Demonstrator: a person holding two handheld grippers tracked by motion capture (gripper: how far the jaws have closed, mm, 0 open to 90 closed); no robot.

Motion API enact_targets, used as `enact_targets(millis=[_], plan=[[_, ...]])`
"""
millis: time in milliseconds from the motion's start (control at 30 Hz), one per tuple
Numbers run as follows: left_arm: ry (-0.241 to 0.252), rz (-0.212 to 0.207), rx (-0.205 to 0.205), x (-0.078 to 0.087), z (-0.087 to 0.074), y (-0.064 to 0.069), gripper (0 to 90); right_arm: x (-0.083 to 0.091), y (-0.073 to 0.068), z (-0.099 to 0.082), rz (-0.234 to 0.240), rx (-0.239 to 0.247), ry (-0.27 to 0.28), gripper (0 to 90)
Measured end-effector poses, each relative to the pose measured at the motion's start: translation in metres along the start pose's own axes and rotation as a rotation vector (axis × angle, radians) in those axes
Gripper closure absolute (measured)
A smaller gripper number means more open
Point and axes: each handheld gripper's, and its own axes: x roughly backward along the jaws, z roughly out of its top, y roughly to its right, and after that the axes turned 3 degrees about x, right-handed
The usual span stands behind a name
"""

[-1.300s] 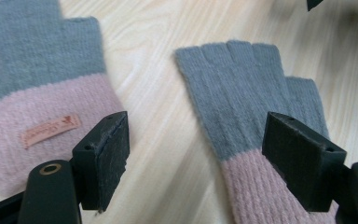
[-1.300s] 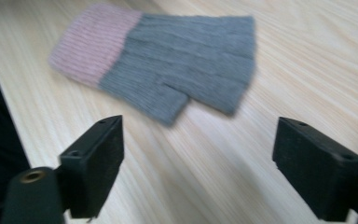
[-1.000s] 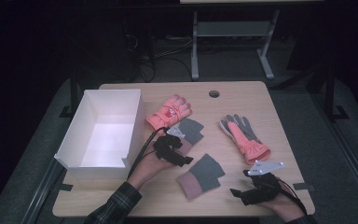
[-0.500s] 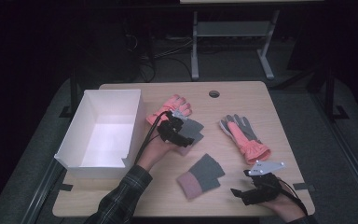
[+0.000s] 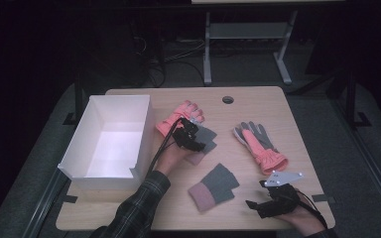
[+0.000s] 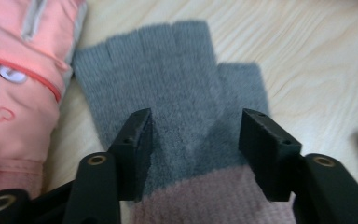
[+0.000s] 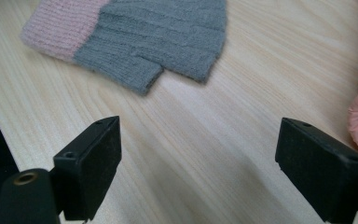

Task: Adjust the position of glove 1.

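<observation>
Wooden counter (image 5: 248, 106) under dim light. White box (image 5: 79, 148) at left holds nothing. Left hand-held gripper (image 6: 193, 135) lowered over a grey fingerless glove (image 6: 168, 79) beside a coral ski glove (image 5: 176, 119); jaws closing, astride the knit, not yet pinching. Right hand-held gripper (image 7: 198, 158) rests apart near a second grey glove (image 7: 163, 32).

No legible text or labels

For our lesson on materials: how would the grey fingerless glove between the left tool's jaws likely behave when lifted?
The grey fingerless glove is knitted and lies flat, so it will probably droop limply. It looks light. Its fuzzy weave should resist slipping, though the left tool, jaws just closing, may bunch it.
</observation>
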Motion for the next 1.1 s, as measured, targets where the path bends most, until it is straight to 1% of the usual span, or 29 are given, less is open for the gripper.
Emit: enact_targets(millis=[33,100,233,300,333,400,433,533,567,600,667,733,767,800,867,1033,1067,1100], plan=[[-0.003,0.0,-0.006,-0.001,-0.001,-0.001,46.6,0.0,0.0,0.0,0.001,0.0,-0.003,14.0],[0.01,0.002,-0.008,-0.002,-0.003,-0.001,51.2,0.0,0.0,0.0,-0.001,0.0,-0.001,14.0],[-0.004,0.003,-0.022,-0.001,-0.003,-0.003,61.7,0.0,0.0,0.0,0.0,0.0,0.0,14.1],[-0.004,-0.007,-0.015,0.0,-0.003,-0.003,70.8,0.0,0.0,0.0,-0.001,-0.004,0.0,14.1],[0.002,-0.015,-0.002,0.0,-0.004,-0.003,75.8,0.0,0.0,0.0,-0.001,-0.003,0.0,14.1],[0.002,-0.023,0.0,0.0,-0.004,-0.004,80.0,0.0,0.0,0.0,0.001,0.002,-0.003,14.1],[-0.001,-0.022,0.003,0.0,-0.004,-0.004,80.9,0.0,0.0,0.0,0.0,0.0,0.001,14.1],[0.009,-0.028,0.001,0.001,-0.005,-0.004,81.8,0.0,0.0,0.001,0.002,0.003,-0.003,14.1],[0.022,-0.035,0.015,0.001,-0.005,-0.005,81.9,0.0,0.0,0.001,0.002,0.003,0.0,14.1],[0.023,-0.045,0.015,0.003,-0.006,-0.006,82.0,0.0,0.0,0.0,0.001,0.0,0.002,14.1],[0.036,-0.066,0.032,0.006,-0.006,-0.008,82.0,0.0,0.0,0.0,0.003,-0.004,0.002,14.1],[0.038,-0.085,0.025,0.01,-0.007,-0.008,82.0,0.0,0.001,0.0,0.004,-0.002,0.0,14.1],[0.041,-0.089,0.03,0.011,-0.007,-0.007,82.0,0.0,0.001,0.0,0.006,-0.002,0.001,14.1],[0.037,-0.096,0.029,0.014,-0.007,-0.005,81.9,0.0,0.001,0.0,0.007,-0.006,0.001,14.1],[0.045,-0.106,0.026,0.019,-0.008,-0.003,81.9,0.0,0.001,0.0,0.009,-0.008,0.001,14.1],[0.081,-0.133,0.025,0.034,-0.01,0.003,81.7,0.0,0.002,0.0,0.006,-0.001,-0.001,14.0],[0.091,-0.145,0.026,0.037,-0.011,0.005,81.6,0.0,0.002,0.0,0.004,-0.006,0.001,14.0],[0.09,-0.152,0.017,0.039,-0.012,0.006,81.6,-0.001,0.002,0.0,0.002,-0.003,0.0,14.0]])
